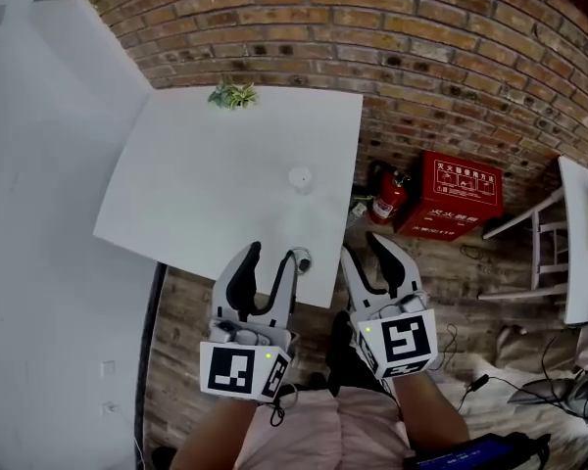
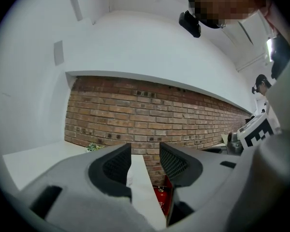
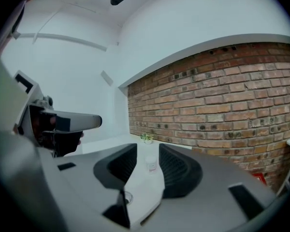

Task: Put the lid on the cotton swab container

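Note:
On the white table point(image 1: 206, 194) a small clear cotton swab container point(image 1: 300, 178) stands upright toward the right side. Its round lid point(image 1: 302, 259) lies flat by the table's near edge. My left gripper point(image 1: 272, 255) hovers over that edge, open and empty, with its right finger just beside the lid. My right gripper point(image 1: 365, 248) is open and empty too, just off the table's near right corner. In the right gripper view the container point(image 3: 152, 162) shows far off between the jaws and the lid point(image 3: 127, 196) lies low and close. The left gripper point(image 2: 145, 153) frames only tabletop and brick.
A small potted plant point(image 1: 233, 94) sits at the table's far edge. A brick wall point(image 1: 451, 57) runs behind. On the floor to the right stand a red fire extinguisher point(image 1: 389, 196) and a red box point(image 1: 451, 196). A white chair point(image 1: 559, 243) is further right.

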{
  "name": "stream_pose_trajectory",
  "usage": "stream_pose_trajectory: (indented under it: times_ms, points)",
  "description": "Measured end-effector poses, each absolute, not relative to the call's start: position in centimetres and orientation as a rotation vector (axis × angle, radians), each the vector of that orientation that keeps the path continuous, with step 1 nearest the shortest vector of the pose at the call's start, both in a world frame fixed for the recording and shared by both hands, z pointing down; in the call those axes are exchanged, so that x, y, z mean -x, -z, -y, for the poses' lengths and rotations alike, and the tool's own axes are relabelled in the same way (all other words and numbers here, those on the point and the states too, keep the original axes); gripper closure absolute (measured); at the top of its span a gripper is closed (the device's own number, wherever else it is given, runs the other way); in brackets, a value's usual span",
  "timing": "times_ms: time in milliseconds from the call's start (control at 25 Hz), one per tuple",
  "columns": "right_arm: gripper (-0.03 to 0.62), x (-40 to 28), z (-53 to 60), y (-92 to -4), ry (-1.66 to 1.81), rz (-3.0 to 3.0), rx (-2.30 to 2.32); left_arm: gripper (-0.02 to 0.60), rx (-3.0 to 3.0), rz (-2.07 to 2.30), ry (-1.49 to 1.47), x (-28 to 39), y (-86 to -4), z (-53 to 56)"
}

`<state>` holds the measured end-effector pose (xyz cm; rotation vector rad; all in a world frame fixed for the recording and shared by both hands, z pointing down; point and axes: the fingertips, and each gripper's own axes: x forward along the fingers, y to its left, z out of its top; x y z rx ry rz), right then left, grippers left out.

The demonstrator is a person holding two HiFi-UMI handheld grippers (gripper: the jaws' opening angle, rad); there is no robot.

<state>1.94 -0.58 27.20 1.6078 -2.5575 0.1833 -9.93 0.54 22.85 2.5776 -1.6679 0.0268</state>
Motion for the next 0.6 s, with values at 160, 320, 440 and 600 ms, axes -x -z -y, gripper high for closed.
stream_pose_trajectory:
  times_ms: [160, 320, 440, 600]
  points:
    - [0.448, -1.8, 3.7, -25.7, -0.149, 2.618, -1.556, 0.394, -2.574, 1.708, -0.023, 9.2, -21.7, 1.9]
    - [0.447, -1.8, 6.0, -23.9, -0.109, 2.659, -1.538, 0.394, -2.583, 1.749, 0.0, 8.9, -19.9, 3.5]
    - [0.447, -1.6, 7.1, -22.8, -0.073, 2.687, -1.52, 0.394, -2.576, 1.779, 0.012, 9.3, -19.2, 4.2]
    - [0.447, -1.0, 8.2, -22.1, -0.058, 2.704, -1.5, 0.394, -2.569, 1.804, 0.022, 9.7, -18.5, 4.8]
